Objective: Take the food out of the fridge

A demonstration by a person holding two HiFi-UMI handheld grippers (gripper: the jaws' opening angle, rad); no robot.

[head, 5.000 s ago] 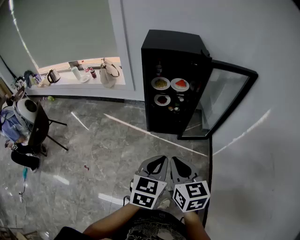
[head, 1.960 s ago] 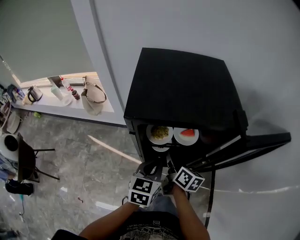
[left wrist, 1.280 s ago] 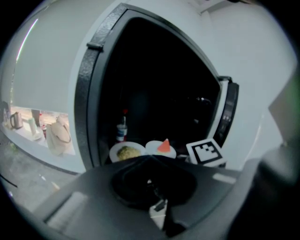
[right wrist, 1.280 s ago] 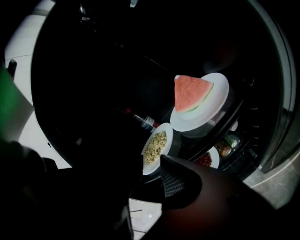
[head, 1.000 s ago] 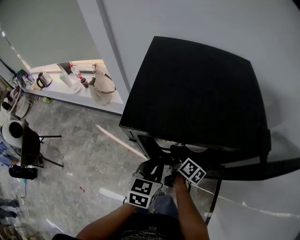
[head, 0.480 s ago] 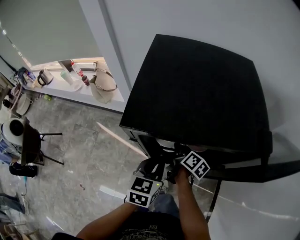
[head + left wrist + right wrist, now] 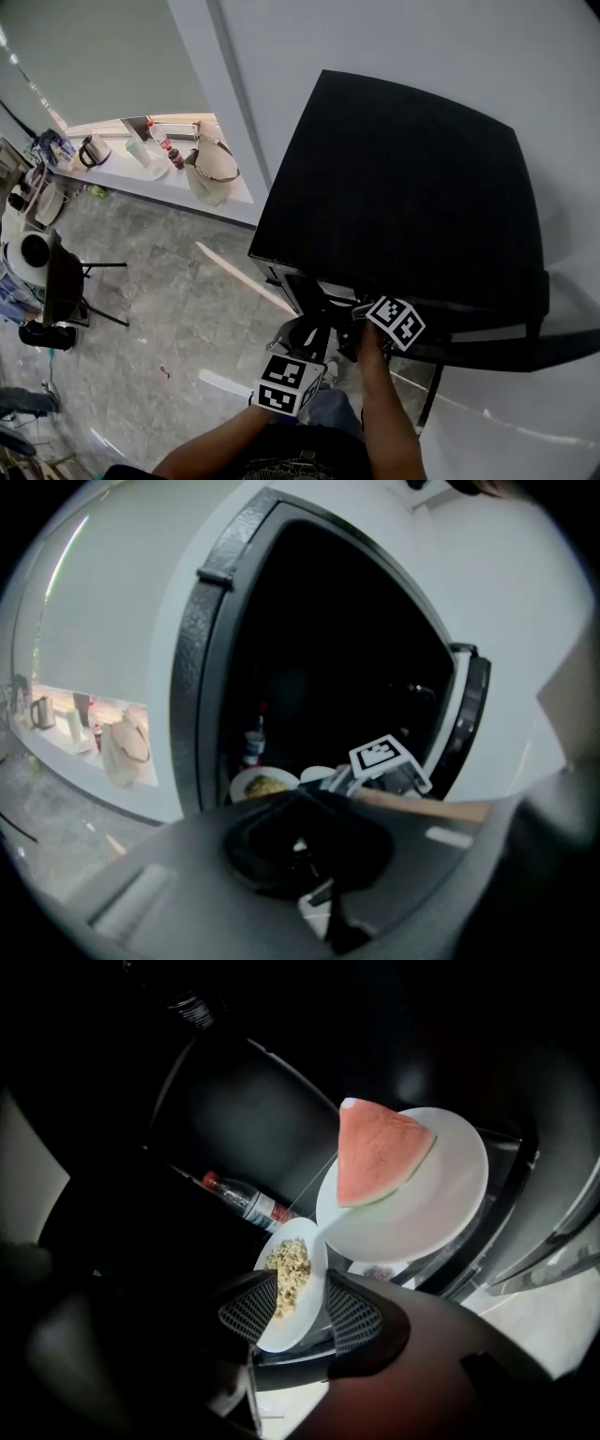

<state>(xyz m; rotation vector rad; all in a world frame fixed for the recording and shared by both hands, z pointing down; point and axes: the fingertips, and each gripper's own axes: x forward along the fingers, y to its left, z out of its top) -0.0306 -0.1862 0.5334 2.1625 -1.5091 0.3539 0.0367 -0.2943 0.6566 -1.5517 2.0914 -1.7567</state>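
Right tool (image 7: 302, 1279) farther into fridge (image 7: 394, 187), jaws just wider, loose around white plate (image 7: 300, 1324) of yellow grains (image 7: 289, 1277).

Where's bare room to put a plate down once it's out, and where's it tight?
Fridge top is bare, wall behind it. Grey floor to its left is open. Crowded inside: watermelon plate, yellowish-food plate and bottle sit close together.

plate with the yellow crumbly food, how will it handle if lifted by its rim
The plate looks glazed and hard: likely stiff, slippery, breakable if knocked. Its food is a loose heap, so tilting would probably spill it. The watermelon plate crowds its rim and might get nudged.
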